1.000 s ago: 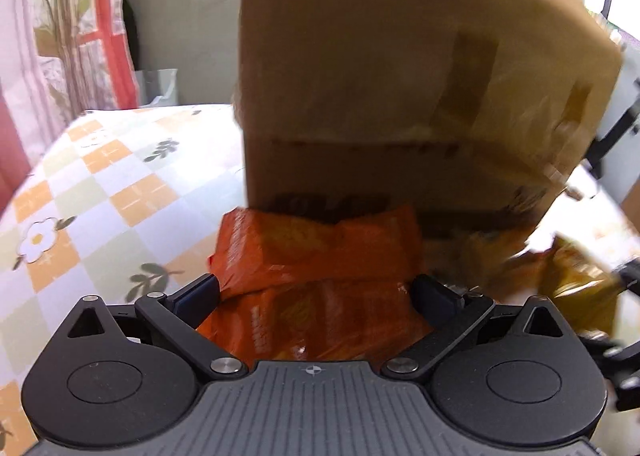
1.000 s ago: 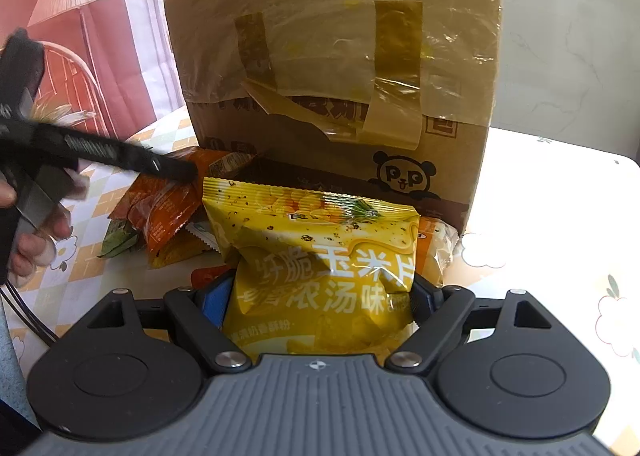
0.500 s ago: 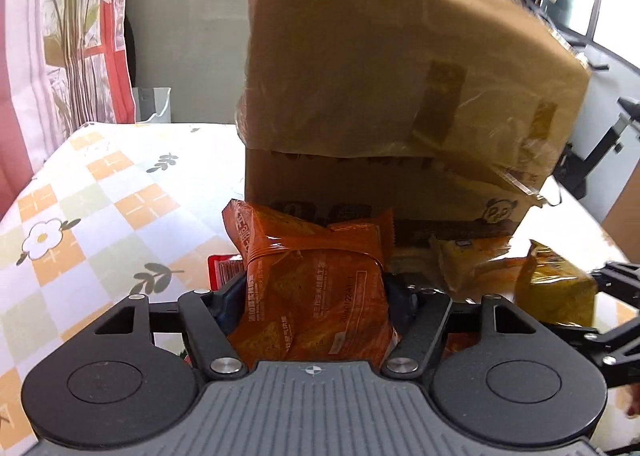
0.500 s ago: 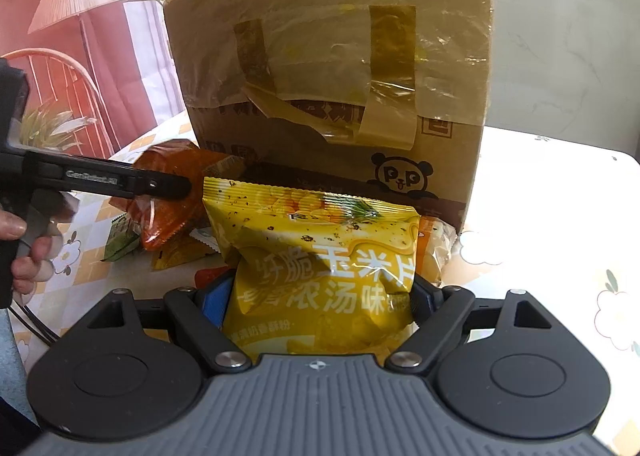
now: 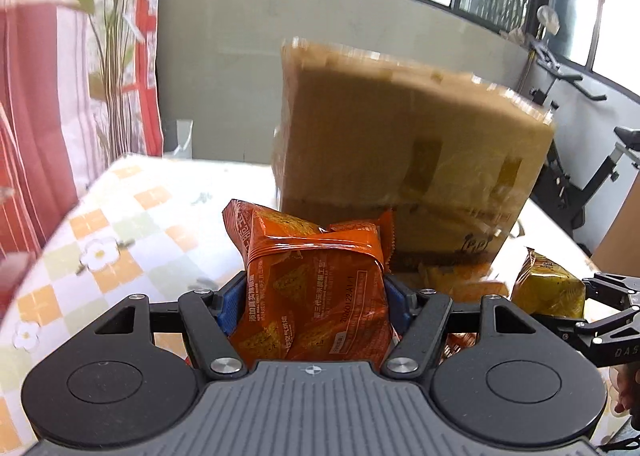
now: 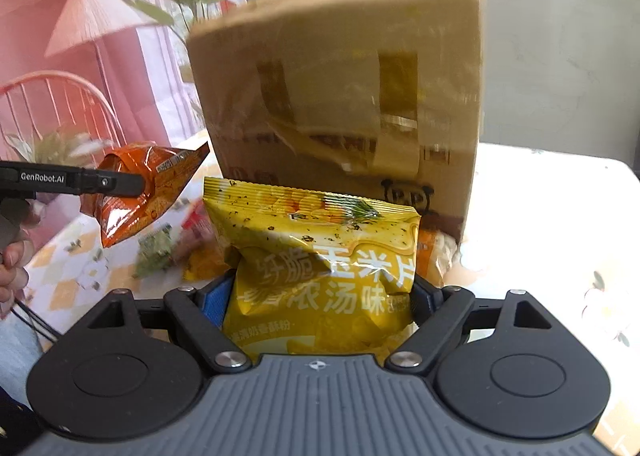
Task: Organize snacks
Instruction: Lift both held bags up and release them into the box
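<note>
- left wrist view: my left tongs (image 5: 314,306) are pinching the orange snack bag (image 5: 316,288) across its middle, blue pads pressed into both sides, jaws about half spread around its puffed body. they have just been closing, and the bag sits between them.
- the right wrist view shows that same orange bag (image 6: 140,192) hanging clear of the worktop (image 6: 552,216), off to the left of the cardboard box (image 6: 344,104).
- my right tongs (image 6: 320,304) are clamped on the yellow corn chip bag (image 6: 320,260), jaws fairly wide because the bag is plump; the foil buckles where the pads bite.
- both bags look light, air-filled and crinkly. i judge the film slippery and the chips inside brittle, so a hard squeeze would crush them or pop a seam.
- best hold, to my mind, is across the belly where the air cushion gives the pads something to sink into, or on the crimped top seam, which is flat and stiff. the glossy corners would slide out.
- a bag held low can flop over its own top, so i would keep it upright while carrying.
- more packets lie at the foot of the box (image 5: 400,160), blurred; i cannot tell their kinds.
- the checked worktop (image 5: 120,216) spreads to my left.
</note>
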A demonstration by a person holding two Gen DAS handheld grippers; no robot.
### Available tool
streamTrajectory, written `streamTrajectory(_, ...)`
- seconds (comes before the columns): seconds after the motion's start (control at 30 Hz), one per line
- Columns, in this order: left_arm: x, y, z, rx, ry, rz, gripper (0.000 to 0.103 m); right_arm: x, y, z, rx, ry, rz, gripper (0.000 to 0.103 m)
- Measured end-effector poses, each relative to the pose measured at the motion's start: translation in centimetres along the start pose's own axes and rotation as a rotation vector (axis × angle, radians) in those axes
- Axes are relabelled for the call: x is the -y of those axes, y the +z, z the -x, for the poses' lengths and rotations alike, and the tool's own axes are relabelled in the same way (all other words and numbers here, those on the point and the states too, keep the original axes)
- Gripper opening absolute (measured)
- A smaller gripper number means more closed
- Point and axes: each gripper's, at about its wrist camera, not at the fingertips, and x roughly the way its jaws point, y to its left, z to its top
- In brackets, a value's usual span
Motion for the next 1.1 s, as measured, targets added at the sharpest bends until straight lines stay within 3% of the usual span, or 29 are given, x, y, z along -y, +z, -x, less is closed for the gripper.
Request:
streamTrajectory(0.13, 0.4, 2.7, 2.3, 0.102, -0.017, -0.007, 0.071, 0.0, 2.5, 1.6, 0.056, 0.026, -0.004, 0.085)
streamTrajectory(0.33, 1.5, 8.4, 4.3, 0.246, -0.057, -0.058, 0.071, 0.1, 9.3, 4.2, 0.178, 0.057, 0.083, 0.085)
streamTrajectory(0.57, 3.5, 15.4, 1.2, 0.317, -0.091, -0.120, 0.072, 1.1, 17.3, 3.1, 0.300, 0.005, 0.189, 0.085)
streamTrajectory(0.8, 5.5, 20.3, -5.8, 0.282, -0.056, -0.146, 0.072, 2.7, 22.3, -3.9, 0.270, -0.101, 0.207, 0.085)
streamTrajectory(1.0, 6.0, 21.4, -10.4, 0.207, -0.032, -0.140, 0.076, 3.2, 22.4, -8.7, 0.189, -0.171, 0.187, 0.086)
streamTrajectory(1.1, 6.0, 21.4, -11.5, 0.195, -0.019, -0.133, 0.085, 3.3, 22.4, -10.2, 0.147, -0.178, 0.171, 0.089)
